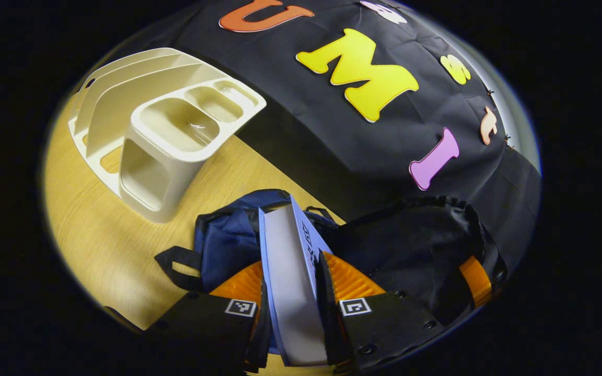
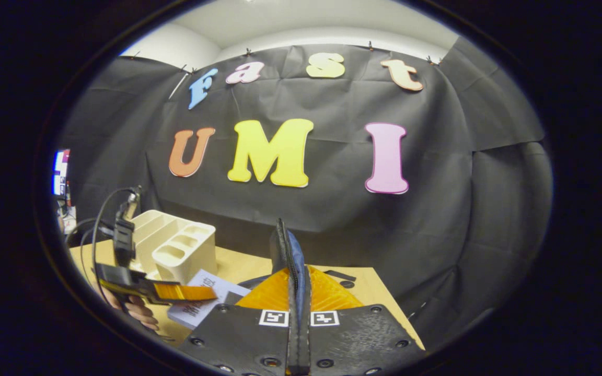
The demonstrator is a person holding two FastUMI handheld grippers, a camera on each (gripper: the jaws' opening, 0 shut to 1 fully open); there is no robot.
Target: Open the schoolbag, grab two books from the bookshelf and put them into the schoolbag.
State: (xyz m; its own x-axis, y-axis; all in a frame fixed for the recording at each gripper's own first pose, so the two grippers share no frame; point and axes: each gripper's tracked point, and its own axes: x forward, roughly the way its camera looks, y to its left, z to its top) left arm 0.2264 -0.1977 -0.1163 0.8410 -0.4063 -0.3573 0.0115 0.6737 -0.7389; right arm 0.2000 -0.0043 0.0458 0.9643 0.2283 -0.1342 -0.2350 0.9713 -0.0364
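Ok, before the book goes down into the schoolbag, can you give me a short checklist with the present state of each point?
1. Book clamped between both fingers of the left gripper: ok.
2. Right gripper shut on the schoolbag at its zip edge, holding it up: ok.
3. Bag mouth open wide enough under the book: cannot tell.
4. Bookshelf stands apart from the bag: ok.
5. Another book already inside the bag: cannot tell.
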